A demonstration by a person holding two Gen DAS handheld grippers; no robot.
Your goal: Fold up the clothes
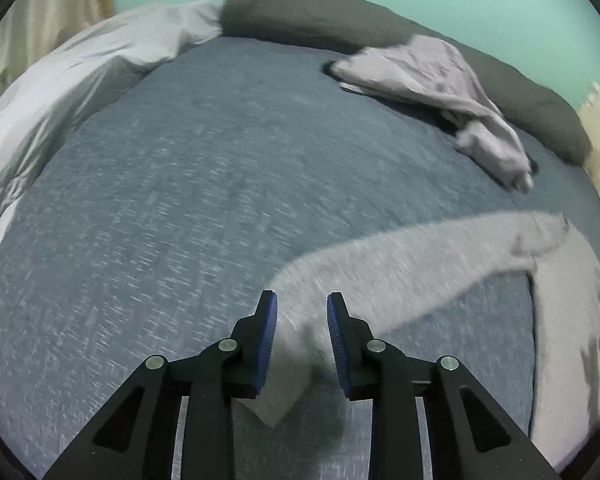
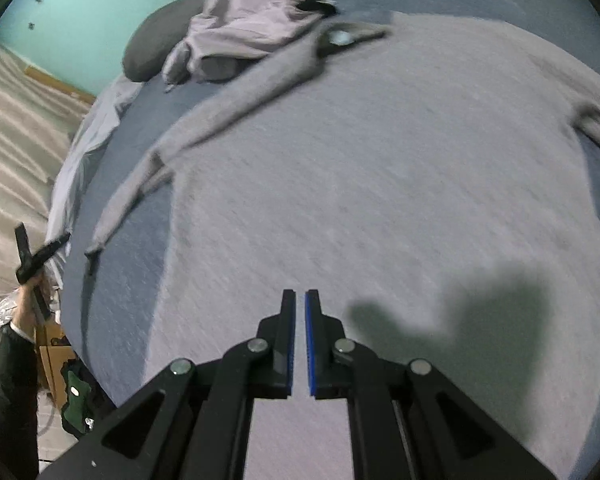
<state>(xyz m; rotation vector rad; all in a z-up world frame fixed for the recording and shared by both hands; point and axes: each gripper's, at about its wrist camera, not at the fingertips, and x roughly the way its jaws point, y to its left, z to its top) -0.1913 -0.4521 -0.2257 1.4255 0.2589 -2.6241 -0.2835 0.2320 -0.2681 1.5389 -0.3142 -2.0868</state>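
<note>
Grey knit fills both views: a sweater (image 2: pixel 380 184) lies spread flat on a blue-grey bed (image 1: pixel 180 184), body smoothed out and both sleeves stretched away from it. Directly under the right gripper (image 2: pixel 300 344) is the sweater's broad body; the jaws are pressed together with only a slit between the blue pads, pinching nothing. One long sleeve (image 1: pixel 400 268) runs from the body out to the left gripper (image 1: pixel 302 344), and its cuff end lies between those jaws, which stand partly spread with gaps on both sides, so the pads do not appear to press the cloth. Ahead of both grippers, well apart from the sweater's body, a second pale garment (image 1: pixel 440 92) sits crumpled against a dark pillow (image 1: pixel 320 16). Both pictures are motion-blurred. Judging by this, folding has barely begun: the sweater looks laid out ready, no fold is visible in it, and the crumpled garment appears untouched. Sleeves, body folds and the second piece all remain.
</note>
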